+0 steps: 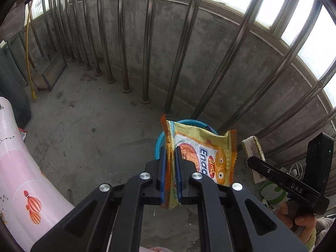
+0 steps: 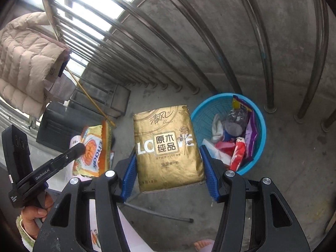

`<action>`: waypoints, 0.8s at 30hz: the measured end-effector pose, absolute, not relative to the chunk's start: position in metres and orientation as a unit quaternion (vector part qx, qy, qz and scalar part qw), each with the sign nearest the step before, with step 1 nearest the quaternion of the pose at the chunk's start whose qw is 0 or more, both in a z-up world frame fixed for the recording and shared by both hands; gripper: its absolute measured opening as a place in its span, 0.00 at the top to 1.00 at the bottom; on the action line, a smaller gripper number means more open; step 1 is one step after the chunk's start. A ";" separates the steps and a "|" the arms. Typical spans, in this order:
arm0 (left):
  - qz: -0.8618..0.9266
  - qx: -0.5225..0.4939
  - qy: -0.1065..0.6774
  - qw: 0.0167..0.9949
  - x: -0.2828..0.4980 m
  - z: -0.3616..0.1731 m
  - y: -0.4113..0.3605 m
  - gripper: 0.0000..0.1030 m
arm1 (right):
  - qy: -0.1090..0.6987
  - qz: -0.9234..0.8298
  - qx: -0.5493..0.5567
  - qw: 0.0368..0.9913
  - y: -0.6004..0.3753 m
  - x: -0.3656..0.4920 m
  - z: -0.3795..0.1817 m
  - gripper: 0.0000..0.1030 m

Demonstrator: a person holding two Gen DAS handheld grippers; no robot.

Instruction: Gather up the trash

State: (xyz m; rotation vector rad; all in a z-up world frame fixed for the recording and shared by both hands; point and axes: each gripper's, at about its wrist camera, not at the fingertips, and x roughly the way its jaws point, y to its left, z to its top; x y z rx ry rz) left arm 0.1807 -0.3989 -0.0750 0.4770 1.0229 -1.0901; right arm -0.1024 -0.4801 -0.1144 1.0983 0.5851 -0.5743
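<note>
My left gripper (image 1: 170, 149) is shut on a yellow-orange snack wrapper (image 1: 201, 157) and holds it in the air, in front of the blue bin (image 1: 159, 142). The same wrapper (image 2: 94, 149) shows at the left of the right wrist view. My right gripper (image 2: 167, 153) is shut on a gold tissue pack (image 2: 168, 147), held just left of the blue bin (image 2: 259, 126). The bin holds several wrappers and crumpled trash (image 2: 235, 134). The tissue pack also shows edge-on in the left wrist view (image 1: 253, 157).
A concrete balcony floor (image 1: 94, 126) runs up to a low wall with steel railing bars (image 1: 147, 63). A metal frame (image 1: 50, 71) and a yellow-handled stick (image 1: 31, 79) stand in the far corner. A beige padded jacket (image 2: 27, 63) hangs on the rail.
</note>
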 end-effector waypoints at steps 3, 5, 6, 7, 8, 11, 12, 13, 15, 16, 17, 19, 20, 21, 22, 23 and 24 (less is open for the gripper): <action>-0.494 0.220 0.469 0.698 0.181 -0.103 -0.437 0.91 | 0.263 -0.278 0.515 0.767 -0.498 -0.097 -0.132 0.48; -0.499 0.203 0.486 0.688 0.185 -0.124 -0.456 0.76 | 0.267 -0.278 0.524 0.760 -0.509 -0.093 -0.155 0.43; -0.499 0.195 0.494 0.685 0.185 -0.135 -0.462 0.61 | 0.274 -0.280 0.528 0.754 -0.514 -0.090 -0.168 0.40; -0.495 0.194 0.497 0.686 0.185 -0.144 -0.467 0.57 | 0.284 -0.289 0.529 0.746 -0.519 -0.088 -0.181 0.32; -0.491 0.196 0.499 0.687 0.185 -0.149 -0.472 0.57 | 0.296 -0.300 0.527 0.738 -0.521 -0.088 -0.193 0.31; -0.495 0.181 0.495 0.691 0.184 -0.149 -0.470 0.57 | 0.302 -0.314 0.536 0.723 -0.521 -0.098 -0.207 0.32; -0.497 0.173 0.490 0.694 0.185 -0.145 -0.466 0.57 | 0.294 -0.310 0.540 0.725 -0.519 -0.104 -0.206 0.32; -0.498 0.167 0.485 0.699 0.186 -0.139 -0.462 0.57 | 0.289 -0.310 0.539 0.728 -0.516 -0.109 -0.203 0.32; -0.499 0.149 0.475 0.710 0.189 -0.124 -0.454 0.57 | 0.286 -0.315 0.531 0.733 -0.509 -0.118 -0.193 0.32; -0.499 0.140 0.467 0.716 0.189 -0.114 -0.448 0.57 | 0.281 -0.316 0.528 0.737 -0.506 -0.122 -0.186 0.32; -0.502 0.132 0.459 0.721 0.187 -0.103 -0.442 0.57 | 0.276 -0.316 0.524 0.741 -0.503 -0.126 -0.178 0.32; -0.513 0.118 0.435 0.730 0.182 -0.078 -0.427 0.57 | 0.271 -0.319 0.508 0.753 -0.500 -0.129 -0.161 0.32; -0.520 0.113 0.422 0.734 0.178 -0.064 -0.418 0.57 | 0.266 -0.320 0.497 0.761 -0.496 -0.131 -0.150 0.32; -0.527 0.104 0.407 0.739 0.173 -0.049 -0.407 0.55 | 0.260 -0.318 0.487 0.771 -0.492 -0.131 -0.138 0.32; -0.532 0.095 0.392 0.745 0.167 -0.032 -0.393 0.49 | 0.255 -0.317 0.475 0.781 -0.486 -0.132 -0.125 0.32; -0.536 0.088 0.376 0.751 0.161 -0.017 -0.378 0.46 | 0.249 -0.316 0.460 0.792 -0.480 -0.129 -0.111 0.32; -0.538 0.080 0.361 0.757 0.155 -0.003 -0.363 0.40 | 0.243 -0.312 0.446 0.803 -0.474 -0.129 -0.098 0.32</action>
